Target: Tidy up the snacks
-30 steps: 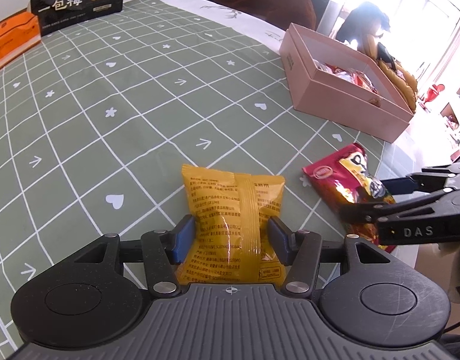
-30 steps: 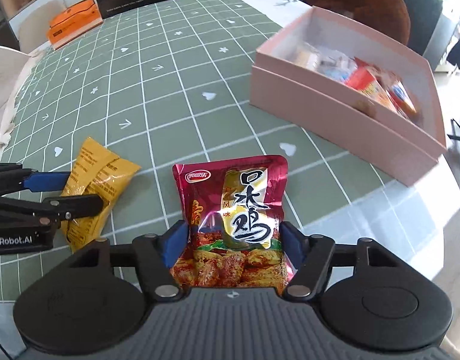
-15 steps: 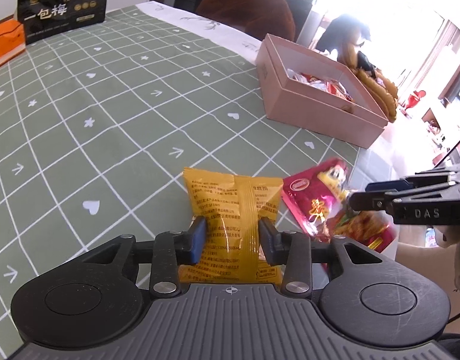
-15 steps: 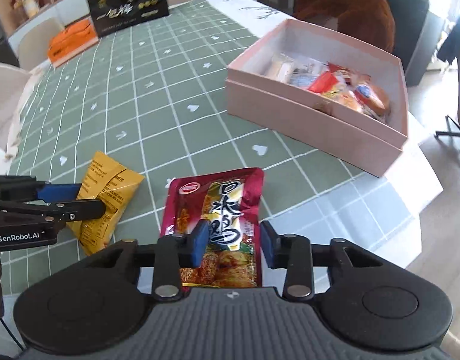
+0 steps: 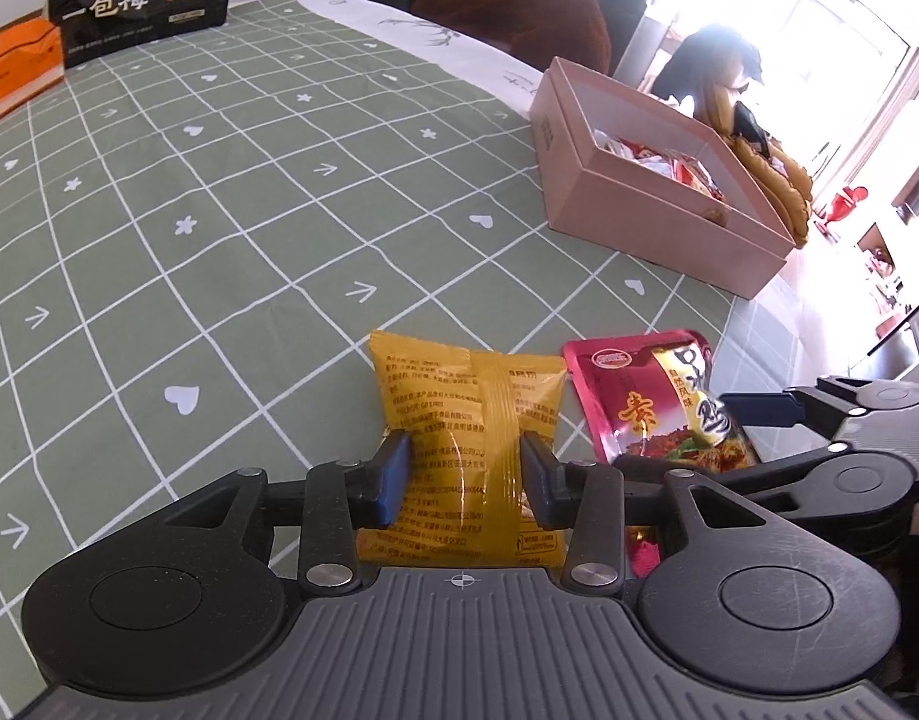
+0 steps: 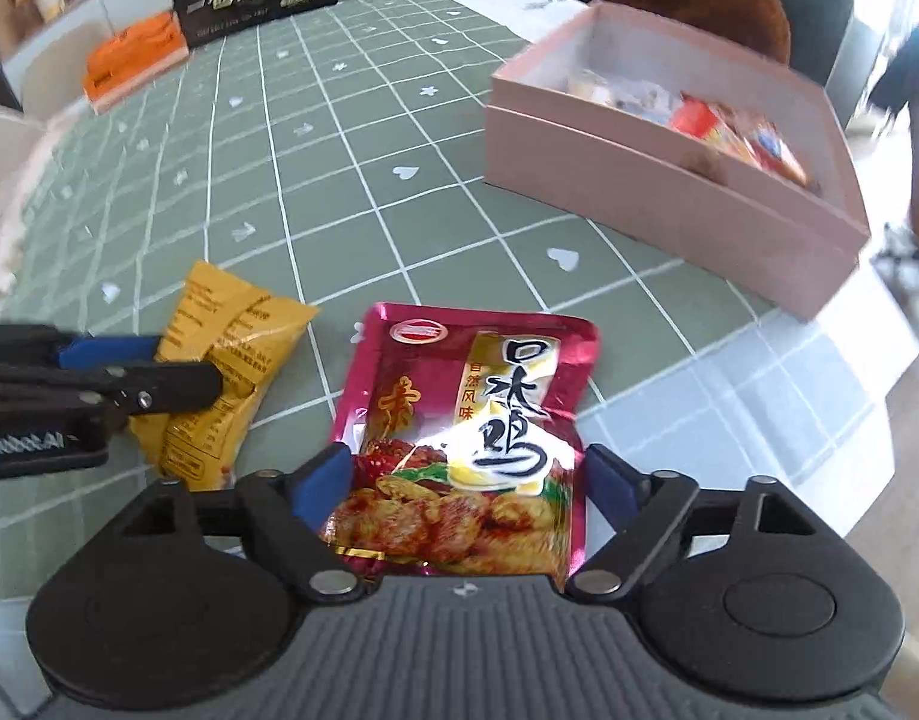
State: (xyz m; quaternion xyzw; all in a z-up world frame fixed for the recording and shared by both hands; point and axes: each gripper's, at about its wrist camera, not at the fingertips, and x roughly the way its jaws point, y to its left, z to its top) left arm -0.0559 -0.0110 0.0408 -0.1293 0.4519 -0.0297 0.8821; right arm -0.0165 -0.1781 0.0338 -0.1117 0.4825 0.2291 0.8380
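Left gripper clamps yellow snack packet, its lower edge hidden. Right gripper clamps red chicken-snack pouch at 3 o'clock, base hidden.

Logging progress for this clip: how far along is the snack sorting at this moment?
Done: several snacks already lie in the pink box. In hand: the left claw is shut on the yellow packet; the right claw brackets the red packet, though its jaws look wide, so that grip is unclear. Left: both packets have yet to reach the box.

Pink box's snacks blurred, unidentifiable.
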